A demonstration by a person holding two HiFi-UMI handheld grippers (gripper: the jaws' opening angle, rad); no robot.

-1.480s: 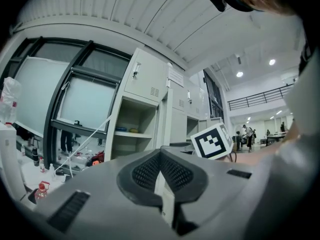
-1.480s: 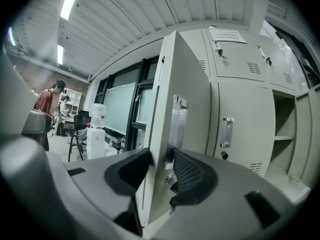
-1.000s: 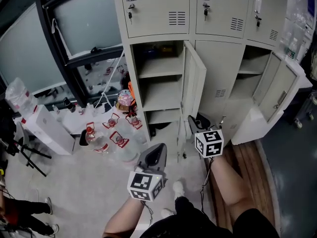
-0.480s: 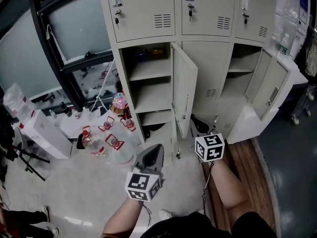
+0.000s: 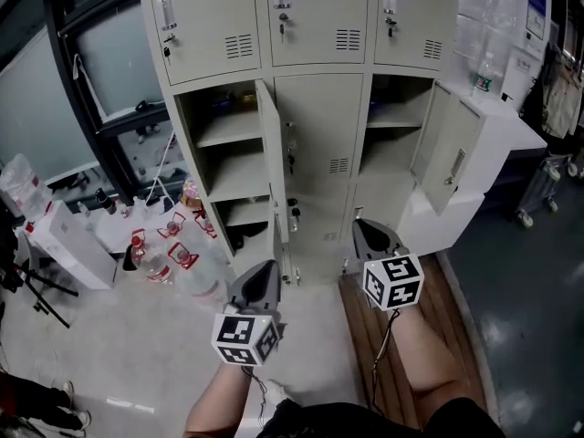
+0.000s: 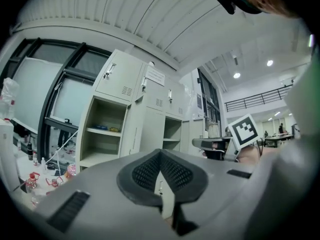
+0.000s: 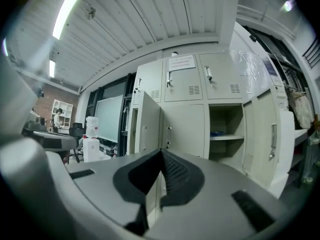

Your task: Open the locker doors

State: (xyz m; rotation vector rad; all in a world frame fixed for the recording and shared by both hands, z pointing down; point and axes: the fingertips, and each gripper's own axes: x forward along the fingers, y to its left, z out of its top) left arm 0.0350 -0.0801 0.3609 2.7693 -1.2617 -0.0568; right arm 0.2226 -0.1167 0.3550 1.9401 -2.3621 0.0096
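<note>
Shifted rightward along the locker bank (image 5: 310,80) since a second ago: left lower door (image 5: 270,149), then hanging open just beside the right tongs (image 5: 360,224), now standing off to the left of both tongs, with the closed middle lower door (image 5: 321,140) straight ahead. As for the right tongs, just been closing and now shut pad to pad, nothing between them (confirmed in the right gripper view, only lockers beyond the tips). Likewise pressed together at the tips and empty, the left tongs (image 5: 266,267), held lower in the head view and nearer the person, over pale floor (image 5: 137,354) near the foot of the open left lower door. Both pointed roughly level at the lockers, touching none of them. Swung wide as well, the right lower door (image 5: 445,153), shelves on show behind it; same with the left compartment, a few small items (image 5: 228,103) on its top shelf, too small to name. Above, an upper row of three doors (image 5: 315,12), all shut. Left of the lockers, a cluster of water bottles (image 5: 173,254) on the floor, near a white box (image 5: 78,245). Under the right forearm, a wooden strip (image 5: 356,308) running back from the lockers' base.
</note>
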